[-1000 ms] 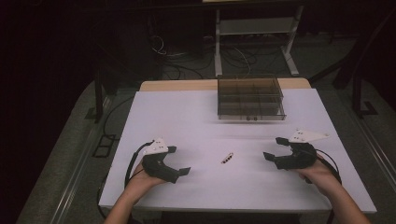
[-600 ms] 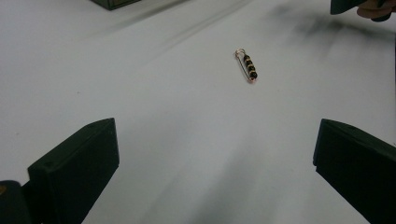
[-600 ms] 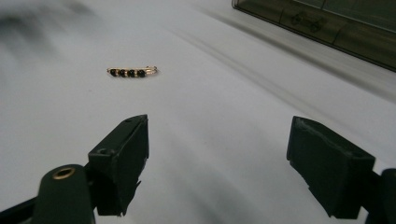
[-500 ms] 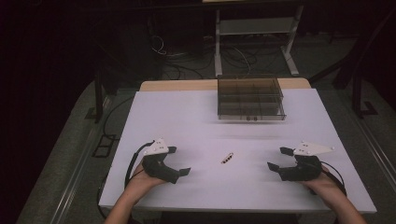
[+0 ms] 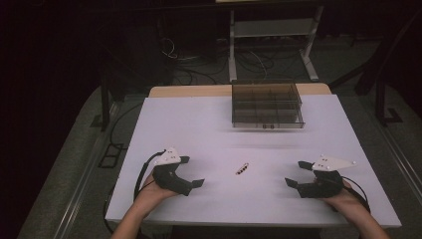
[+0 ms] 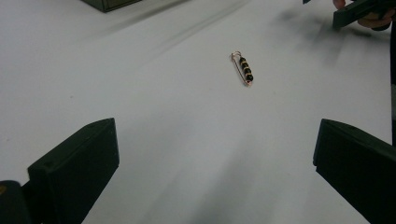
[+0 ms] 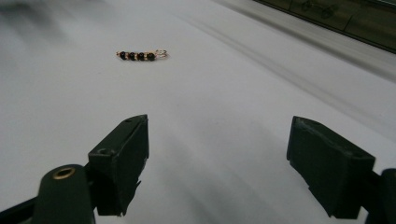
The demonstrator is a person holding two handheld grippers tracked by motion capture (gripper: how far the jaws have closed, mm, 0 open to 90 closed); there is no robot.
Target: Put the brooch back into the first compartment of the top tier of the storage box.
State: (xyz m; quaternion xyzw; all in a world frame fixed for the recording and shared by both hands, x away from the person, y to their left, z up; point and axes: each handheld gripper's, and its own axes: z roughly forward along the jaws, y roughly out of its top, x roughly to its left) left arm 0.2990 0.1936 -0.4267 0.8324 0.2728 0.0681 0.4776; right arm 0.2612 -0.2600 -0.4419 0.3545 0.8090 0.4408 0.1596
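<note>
- Table (image 5: 209, 124): a white top, seen from the high view, with a person's two forearms entering from the near edge.
- Beaded pin (image 5: 242, 169): a small safety pin strung with dark beads, laid flat on the bare table between the two grippers — nearer the near edge than the far one. It is touched by nothing. In the left gripper view the beaded pin (image 6: 244, 68) is seen ahead of the jaws and a little to the right; in the right gripper view the beaded pin (image 7: 140, 55) is seen ahead and to the left.
- Left gripper (image 5: 193, 172): held in the person's left hand (image 5: 149, 194) and rested low over the table, well apart from the pin. Its jaws are spread wide, with only bare table between them, as the left gripper view shows.
- Right gripper (image 5: 294, 173): held in the person's right hand (image 5: 343, 196), likewise low and well apart from the pin. Its jaws are spread wide and hold nothing.
- Compartment box (image 5: 267, 104): a dark, translucent organiser divided into cells, set at the far side of the table — well apart from pin and grippers.
</note>
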